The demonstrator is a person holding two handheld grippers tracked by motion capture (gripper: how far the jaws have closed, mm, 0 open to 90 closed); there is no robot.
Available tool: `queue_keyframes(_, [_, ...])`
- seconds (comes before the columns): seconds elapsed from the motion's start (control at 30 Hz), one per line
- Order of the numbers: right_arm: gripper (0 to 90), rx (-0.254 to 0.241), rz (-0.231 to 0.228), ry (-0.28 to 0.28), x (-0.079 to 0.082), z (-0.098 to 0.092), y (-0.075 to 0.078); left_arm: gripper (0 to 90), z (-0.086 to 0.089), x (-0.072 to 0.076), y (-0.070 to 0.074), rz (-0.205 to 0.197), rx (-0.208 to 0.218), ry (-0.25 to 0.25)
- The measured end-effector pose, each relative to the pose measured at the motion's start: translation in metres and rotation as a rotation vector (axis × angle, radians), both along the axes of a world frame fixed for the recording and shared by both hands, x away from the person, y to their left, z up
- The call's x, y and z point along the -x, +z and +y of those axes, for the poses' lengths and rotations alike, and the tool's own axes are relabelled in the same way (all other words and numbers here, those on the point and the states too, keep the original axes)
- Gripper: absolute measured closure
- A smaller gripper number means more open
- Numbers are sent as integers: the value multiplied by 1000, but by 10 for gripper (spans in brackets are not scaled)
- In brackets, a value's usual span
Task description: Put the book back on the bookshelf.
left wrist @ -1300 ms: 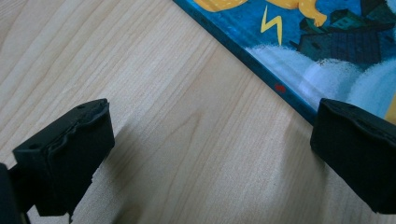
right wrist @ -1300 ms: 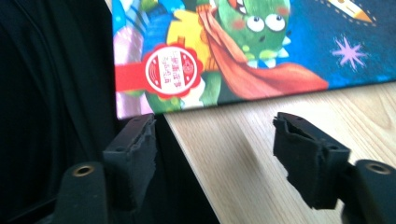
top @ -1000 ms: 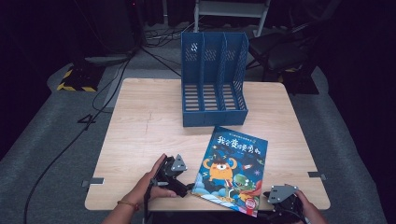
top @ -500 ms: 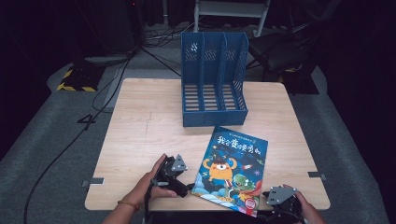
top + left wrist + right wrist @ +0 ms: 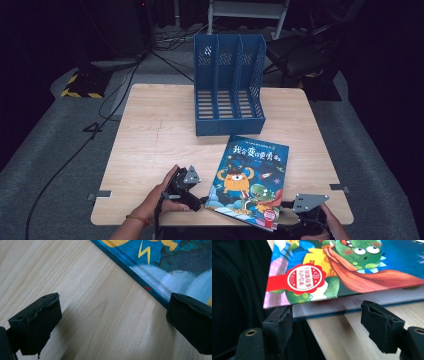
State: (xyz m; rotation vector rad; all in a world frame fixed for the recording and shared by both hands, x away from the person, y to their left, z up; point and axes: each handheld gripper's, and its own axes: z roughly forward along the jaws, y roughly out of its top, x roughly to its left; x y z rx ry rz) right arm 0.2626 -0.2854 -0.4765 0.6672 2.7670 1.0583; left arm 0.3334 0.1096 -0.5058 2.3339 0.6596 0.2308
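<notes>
While the picture book [image 5: 252,181] lies flat on the wooden table [image 5: 150,145], skewed so its near corner juts past the front edge, you have a gripper waiting on either side of it. That overhang is what gives you a way in: a flat hardcover offers nothing to pinch from above, but a corner hanging in the air can be taken from the side.

Your right gripper [image 5: 327,327] sits just below and in front of that overhanging corner, jaws spread wide, with the cover and the white page block [image 5: 342,305] right above the pads and not yet between them. It grasps nothing. From where it sits, a small move forward and up would probably put one jaw under the book and one over it.

Your left gripper [image 5: 112,325] rests low on the bare wood by the book's left edge, near the spine [image 5: 132,272]. Its jaws are also released and wide apart, one on open table, the other close against the spine edge; whether it touches is hard to tell. Placed there, it looks ready to steady the book against sliding.

Behind the book, the blue file rack [image 5: 229,85] stands upright with its slots empty, seemingly where the book is headed.
</notes>
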Motion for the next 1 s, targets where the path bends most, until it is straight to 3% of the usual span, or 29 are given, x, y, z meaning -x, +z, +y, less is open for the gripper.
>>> queue_keyframes(0.07, [265,-63,15,13,-4,-2,4,7,0,0,0,0,-1,0])
queue_keyframes(0.1, [265,-63,15,13,-4,-2,4,7,0,0,0,0,-1,0])
queue_keyframes(0.13, [262,-94,10,33,-7,-3,8,7,0,0,0,0,-1,0])
queue_keyframes(0.57, [270,-218,-8,159,-11,-14,18,7,0,0,0,0,-1,-3])
queue_keyframes(1.0, [246,-278,46,171,-26,-21,15,7,0,-1,0,0,-1,-5])
